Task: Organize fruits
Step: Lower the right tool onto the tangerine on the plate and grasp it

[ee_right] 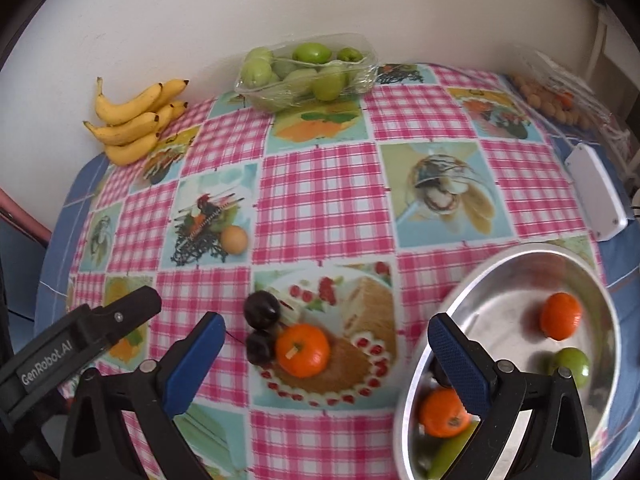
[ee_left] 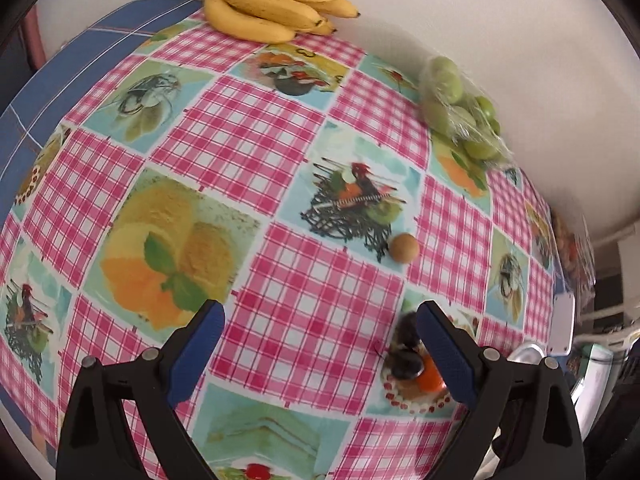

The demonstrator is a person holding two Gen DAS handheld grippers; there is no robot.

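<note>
Left gripper (ee_left: 320,354): we see its blue-padded jaws spread wide, nothing between them, hovering over the tablecloth (ee_left: 312,272). Its right finger partly covers two dark plums (ee_left: 404,354) and a mandarin (ee_left: 430,378) lying on the cloth. In the right wrist view this same gripper enters at lower left; its black side reads "GenRobot.AI".

Right gripper (ee_right: 326,356): we note it is likewise released, jaws far apart and empty. Ahead between the fingers lie the two plums, touching, with the mandarin just beside the lower one. The right finger overlaps the rim of a metal bowl (ee_right: 452,304).

Surface, left to right in the right wrist view: a bunch of bananas (ee_right: 134,124) at the far left corner against the wall; a small round tan fruit (ee_right: 234,239) alone on the cloth, well apart from the rest; a clear plastic tray of green fruits (ee_right: 308,72) by the wall; the bowl at near right, holding two mandarins (ee_right: 560,315), a round green fruit (ee_right: 571,365) and a longer green piece we cannot identify. Beyond the bowl, a white box (ee_right: 598,196); at the far right corner, a clear bag of small tan fruits (ee_right: 554,102), blurred.

The cloth is pink gingham with printed food squares, laid over a blue cover. The wall (ee_right: 200,12) behind is plain white.
</note>
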